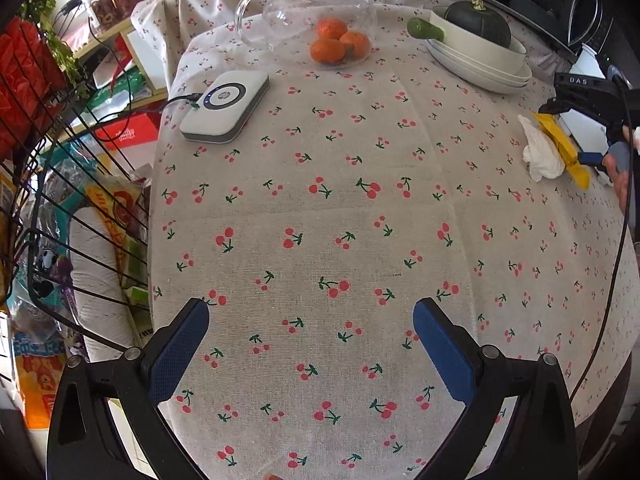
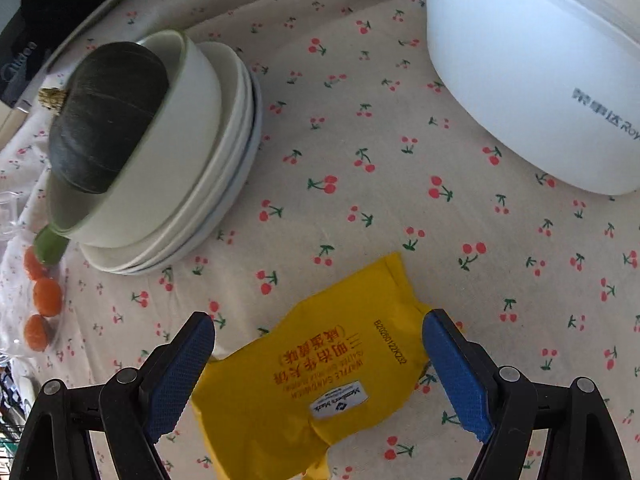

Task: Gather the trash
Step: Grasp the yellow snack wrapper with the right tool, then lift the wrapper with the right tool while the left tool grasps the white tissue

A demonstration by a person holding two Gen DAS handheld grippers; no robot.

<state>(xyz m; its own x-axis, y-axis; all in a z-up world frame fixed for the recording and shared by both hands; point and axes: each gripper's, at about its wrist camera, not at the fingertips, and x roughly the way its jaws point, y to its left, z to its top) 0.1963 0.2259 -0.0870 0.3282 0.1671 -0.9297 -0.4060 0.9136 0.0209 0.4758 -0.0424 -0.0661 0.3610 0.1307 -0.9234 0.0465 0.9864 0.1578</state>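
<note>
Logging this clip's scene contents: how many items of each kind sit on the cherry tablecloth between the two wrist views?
Trash: 2, wrapper and tissue
Oranges: 3
Squash: 1
Bowl: 1
Glass teapot: 1
Charger pad: 1
White appliance: 1
Total: 10, not counting the plates; their number is unclear.

Black plastic gripper (image 2: 319,330) arms with silver screws and textured blue pads (image 2: 182,376); thin black cable (image 1: 612,264).

The yellow wrapper (image 2: 316,376) runs off the bottom edge; the white appliance (image 2: 532,72) is cropped.
</note>
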